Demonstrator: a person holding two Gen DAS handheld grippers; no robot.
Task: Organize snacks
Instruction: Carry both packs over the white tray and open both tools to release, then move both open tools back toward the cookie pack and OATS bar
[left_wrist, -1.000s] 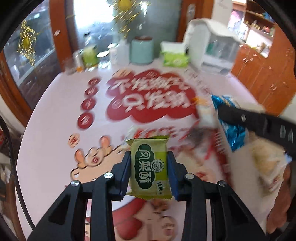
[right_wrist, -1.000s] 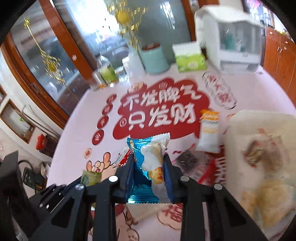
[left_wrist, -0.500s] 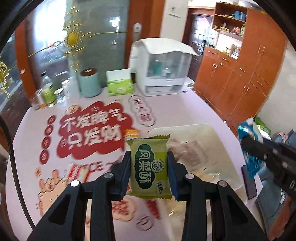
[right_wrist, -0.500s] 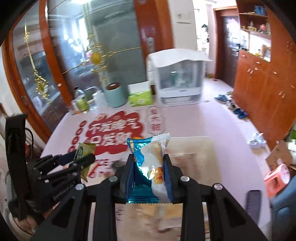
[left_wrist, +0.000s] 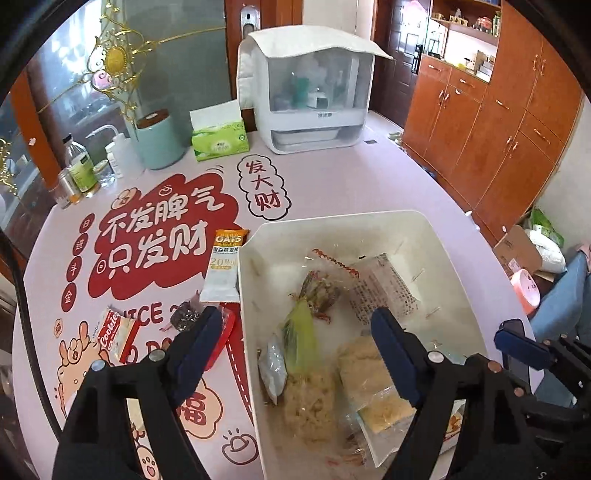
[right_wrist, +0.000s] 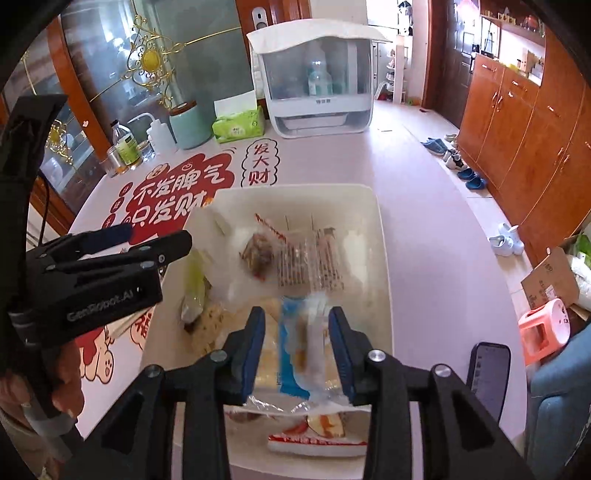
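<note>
Blue snack packet (right_wrist: 301, 343), blurred, sits between the right gripper (right_wrist: 297, 349) pads, over the white bin (right_wrist: 382, 236); jaws opening, contact unclear. Green packet (left_wrist: 301, 338) lies inside the bin. Left gripper (left_wrist: 295, 350) jaws opening, empty.

A round table (left_wrist: 388, 177) with a pink printed cover stands in a bright room. Orange-brown wooden cabinets (left_wrist: 509, 122) fill the right wall. Behind the table is a glass door (right_wrist: 122, 66) with gold ornament. Shoes (right_wrist: 458, 162) lie on the floor.
</note>
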